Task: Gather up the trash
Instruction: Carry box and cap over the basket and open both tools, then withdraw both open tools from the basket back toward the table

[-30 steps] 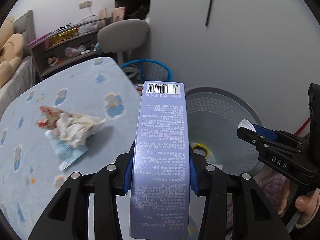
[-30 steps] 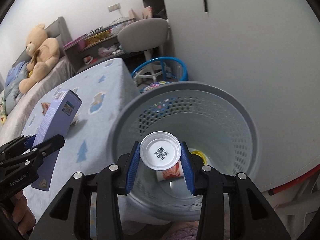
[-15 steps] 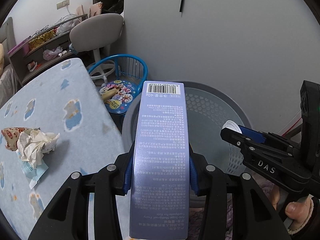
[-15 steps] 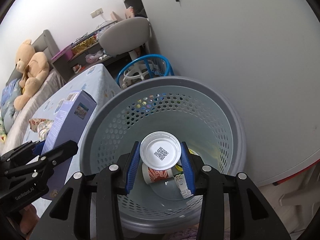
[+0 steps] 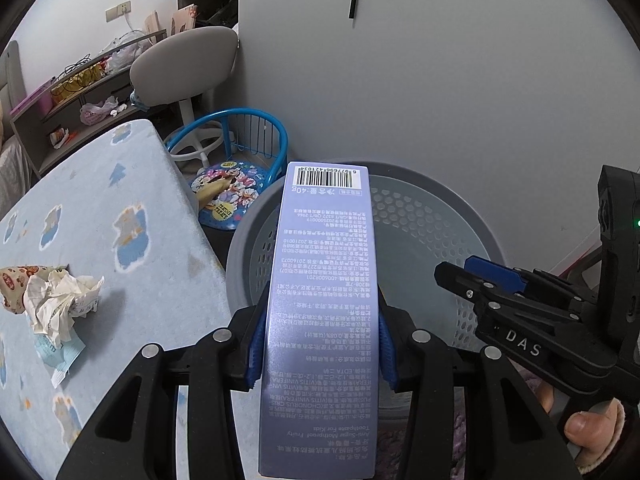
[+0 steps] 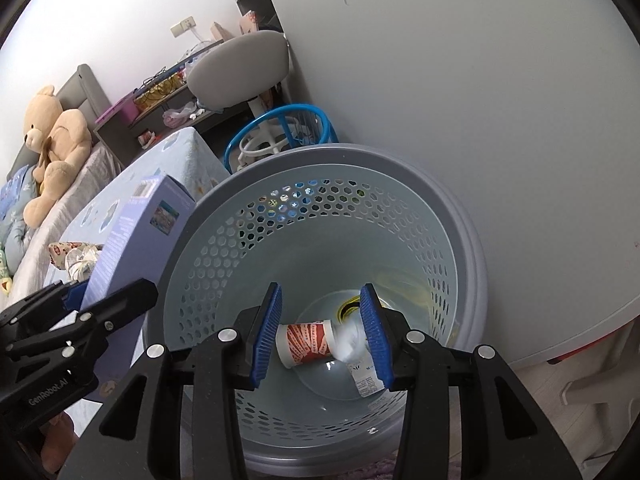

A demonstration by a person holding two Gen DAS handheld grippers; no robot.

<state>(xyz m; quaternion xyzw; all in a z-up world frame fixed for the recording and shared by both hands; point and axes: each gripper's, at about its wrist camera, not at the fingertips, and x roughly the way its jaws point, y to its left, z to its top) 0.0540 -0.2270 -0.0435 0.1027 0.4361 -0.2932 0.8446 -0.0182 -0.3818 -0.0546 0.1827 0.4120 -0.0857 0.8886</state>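
Left gripper [image 5: 320,344] pinches a tall lilac cardboard toothpaste box [image 5: 320,300] upright over the rim of a round grey perforated plastic basket [image 6: 460,240]. Right gripper [image 6: 322,336], jaws just opened & empty, hangs above the basket; a red-patterned white paper cup [image 6: 306,342] lies on its side at the bottom. Crumpled white paper wad [image 5: 60,304] sits on the blue-print bedsheet [image 5: 132,200].

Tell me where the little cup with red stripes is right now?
In the right wrist view the red-striped paper cup lies on its side at the bottom of the grey laundry-style basket, seen between the open right gripper fingers.
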